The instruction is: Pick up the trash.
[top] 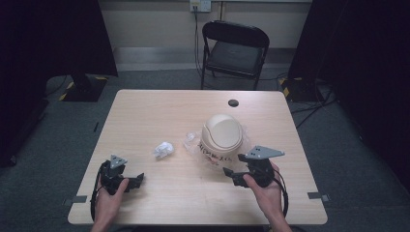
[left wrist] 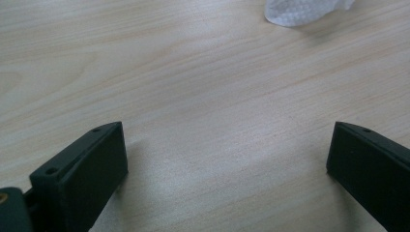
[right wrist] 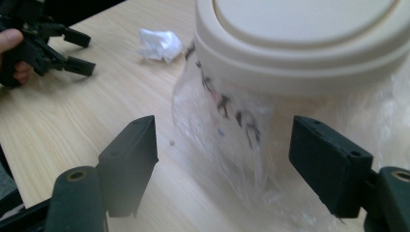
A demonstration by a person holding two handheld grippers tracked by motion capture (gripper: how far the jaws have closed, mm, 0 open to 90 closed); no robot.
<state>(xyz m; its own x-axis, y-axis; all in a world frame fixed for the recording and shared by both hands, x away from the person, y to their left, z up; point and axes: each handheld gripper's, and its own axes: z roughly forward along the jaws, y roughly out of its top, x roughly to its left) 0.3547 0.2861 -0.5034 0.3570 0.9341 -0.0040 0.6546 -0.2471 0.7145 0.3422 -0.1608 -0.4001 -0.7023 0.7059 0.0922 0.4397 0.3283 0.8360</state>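
A cream bin with a domed swing lid (top: pixel 222 135) stands right of the table's middle, with a clear plastic bag (top: pixel 193 144) bearing dark lettering bunched around its base. Left of it lies a crumpled white paper ball (top: pixel 163 149). My right gripper (top: pixel 228 174) hovers just in front of the bin; in the right gripper view its jaws stand open (right wrist: pixel 222 159) on either side of a fold of the bag (right wrist: pixel 227 125), not pressing it, under the bin (right wrist: pixel 309 43). My left gripper (top: pixel 139 179) rests near the front left edge, open and empty (left wrist: pixel 227 164), with the paper ball (left wrist: pixel 304 9) ahead of it.
The wooden table (top: pixel 145 116) has a cable hole (top: pixel 233 103) near its far edge. A black folding chair (top: pixel 235 48) stands behind the table. A dark stand base (top: pixel 84 87) sits on the floor at the far left. Black curtains flank both sides.
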